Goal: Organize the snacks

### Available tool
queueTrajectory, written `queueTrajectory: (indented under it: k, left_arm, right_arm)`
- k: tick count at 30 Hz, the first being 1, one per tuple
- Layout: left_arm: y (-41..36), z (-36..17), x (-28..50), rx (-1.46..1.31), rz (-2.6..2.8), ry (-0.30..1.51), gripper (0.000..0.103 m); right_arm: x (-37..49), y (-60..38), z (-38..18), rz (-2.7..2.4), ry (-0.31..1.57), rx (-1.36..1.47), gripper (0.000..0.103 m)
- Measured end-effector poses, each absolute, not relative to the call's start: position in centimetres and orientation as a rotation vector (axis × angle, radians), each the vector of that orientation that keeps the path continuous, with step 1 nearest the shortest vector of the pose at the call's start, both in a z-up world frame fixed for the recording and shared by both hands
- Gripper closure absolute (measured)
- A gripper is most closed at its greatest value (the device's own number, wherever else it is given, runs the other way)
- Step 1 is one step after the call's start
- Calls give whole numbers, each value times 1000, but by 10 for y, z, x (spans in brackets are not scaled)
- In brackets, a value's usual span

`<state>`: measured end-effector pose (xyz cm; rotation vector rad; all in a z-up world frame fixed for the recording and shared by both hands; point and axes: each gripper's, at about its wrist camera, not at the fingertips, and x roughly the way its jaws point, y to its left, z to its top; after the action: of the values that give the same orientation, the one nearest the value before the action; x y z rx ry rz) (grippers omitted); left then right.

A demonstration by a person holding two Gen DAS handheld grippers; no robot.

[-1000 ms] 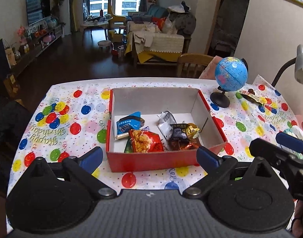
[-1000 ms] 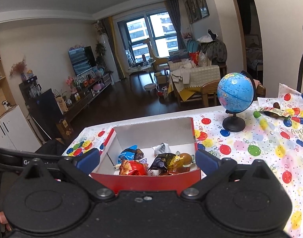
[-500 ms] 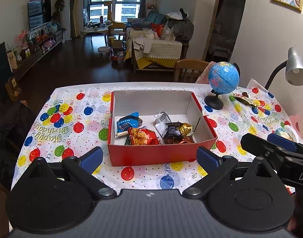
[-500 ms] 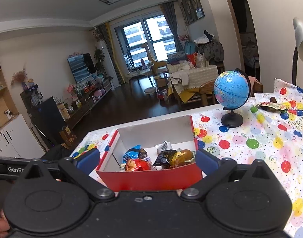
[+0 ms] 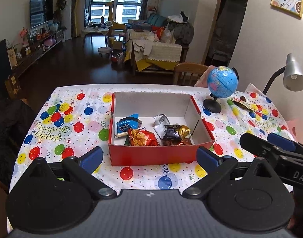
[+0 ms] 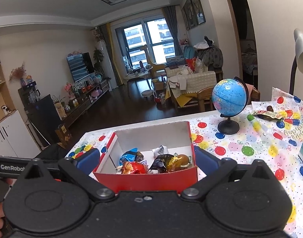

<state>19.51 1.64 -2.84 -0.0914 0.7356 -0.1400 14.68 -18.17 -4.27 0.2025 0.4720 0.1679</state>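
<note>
Both our jaws spread, empty. A wrapped snack (image 6: 268,115) lies on the tablecloth beyond the globe (image 6: 229,97), far right of the red box (image 5: 161,154); our right gripper (image 6: 145,158) sits nearer than our left gripper (image 5: 149,156).

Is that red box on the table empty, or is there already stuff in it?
Not empty. The red box stands open, with several snack packets on its floor, among them a blue one and a red one. Its far half is bare.

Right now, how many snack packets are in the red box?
5 show: blue packet back left, silver one behind, red one front middle, black one and gold one right. More may hide underneath.
</note>
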Motion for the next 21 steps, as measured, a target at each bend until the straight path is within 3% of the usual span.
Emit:
queueTrajectory:
  k: [21]
  left_arm:
    - [19,-24,190,-86,-166,709,1]
  right_arm:
    - [148,-174,-39,161,498,170,0]
